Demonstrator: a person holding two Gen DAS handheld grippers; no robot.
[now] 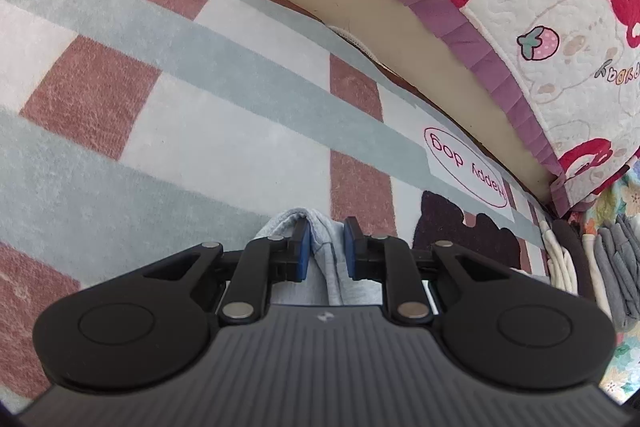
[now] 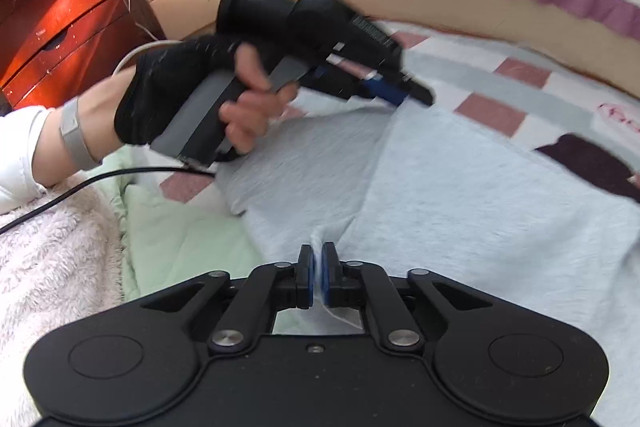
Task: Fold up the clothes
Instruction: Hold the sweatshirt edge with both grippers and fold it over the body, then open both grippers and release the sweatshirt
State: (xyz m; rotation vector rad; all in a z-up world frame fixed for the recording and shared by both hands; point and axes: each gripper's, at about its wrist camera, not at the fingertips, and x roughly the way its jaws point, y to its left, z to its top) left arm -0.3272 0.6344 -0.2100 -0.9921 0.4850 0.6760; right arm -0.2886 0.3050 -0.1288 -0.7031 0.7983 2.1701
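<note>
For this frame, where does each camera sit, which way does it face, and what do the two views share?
Left wrist: on the left gripper, low over the checked blanket, facing the quilted bedspread; its fingers hold a fold of the grey garment.
Right wrist: on the right gripper, shut on the same garment's near edge, looking across it at the left hand carrying the other gripper.
Shared: grey garment, blanket, bedspread, the "happy dog" label.

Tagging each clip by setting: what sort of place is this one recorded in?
Most likely a bedroom at home. The light grey garment is spread on a checked bed blanket, a quilted cover with a purple ruffle lies behind it, and red wooden drawers stand beside the bed.
</note>
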